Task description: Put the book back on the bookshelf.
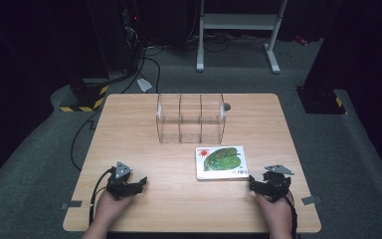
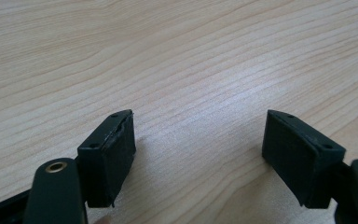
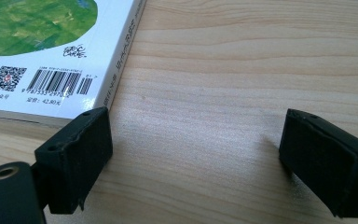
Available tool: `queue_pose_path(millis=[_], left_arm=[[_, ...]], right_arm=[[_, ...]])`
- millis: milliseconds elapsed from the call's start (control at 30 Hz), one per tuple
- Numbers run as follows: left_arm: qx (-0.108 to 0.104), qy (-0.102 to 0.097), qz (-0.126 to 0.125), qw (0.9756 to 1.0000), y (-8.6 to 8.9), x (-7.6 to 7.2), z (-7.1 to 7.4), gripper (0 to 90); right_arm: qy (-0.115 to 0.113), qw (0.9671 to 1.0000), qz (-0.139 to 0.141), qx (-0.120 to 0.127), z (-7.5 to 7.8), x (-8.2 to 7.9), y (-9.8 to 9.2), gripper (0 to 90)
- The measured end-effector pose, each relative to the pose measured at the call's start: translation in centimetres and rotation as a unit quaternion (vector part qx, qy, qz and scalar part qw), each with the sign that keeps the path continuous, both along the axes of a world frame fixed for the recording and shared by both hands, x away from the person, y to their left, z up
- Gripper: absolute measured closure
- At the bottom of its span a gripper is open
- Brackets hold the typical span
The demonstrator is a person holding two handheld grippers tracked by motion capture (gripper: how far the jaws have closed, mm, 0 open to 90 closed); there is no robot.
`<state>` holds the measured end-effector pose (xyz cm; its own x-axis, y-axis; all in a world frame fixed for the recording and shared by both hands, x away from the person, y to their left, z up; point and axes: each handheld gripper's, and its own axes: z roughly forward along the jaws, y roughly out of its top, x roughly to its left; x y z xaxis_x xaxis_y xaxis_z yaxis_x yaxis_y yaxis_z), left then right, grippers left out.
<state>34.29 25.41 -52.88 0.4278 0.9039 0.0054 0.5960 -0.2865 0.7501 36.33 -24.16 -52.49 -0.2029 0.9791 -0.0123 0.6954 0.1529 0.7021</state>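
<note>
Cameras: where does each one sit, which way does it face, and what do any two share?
High view: above the near edge, looking forward and down on the table, clear rack and book; both hands and tongs show.
Left gripper view: on the left tongs, aimed low over bare wood; open jaws show.
Right gripper view: on the right tongs, facing the book's barcode corner; open jaws show.
Shared: high and right views both show the book.
</note>
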Motion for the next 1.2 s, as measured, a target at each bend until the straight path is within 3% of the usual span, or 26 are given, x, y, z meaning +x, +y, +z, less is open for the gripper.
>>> queue_pose_path(millis=[800, 967, 1200], left_arm=[[0.0, 0.0, 0.0, 1.0, 0.0, 0.0, 0.0, 25.5], [0.0, 0.0, 0.002, 1.0, 0.0, 0.0, 0.0, 25.5], [0.0, 0.0, 0.003, 1.0, 0.0, 0.0, 0.0, 25.5]], right_arm=[[0.0, 1.0, 0.003, 0.001, 0.0, 0.1, -0.1, 9.5], [-0.006, 0.9999, 0.007, -0.011, 0.1, 0.0, 0.1, 12.3], [-0.022, 0.9995, 0.024, 0.001, 1.1, 0.0, 0.5, 13.6]])
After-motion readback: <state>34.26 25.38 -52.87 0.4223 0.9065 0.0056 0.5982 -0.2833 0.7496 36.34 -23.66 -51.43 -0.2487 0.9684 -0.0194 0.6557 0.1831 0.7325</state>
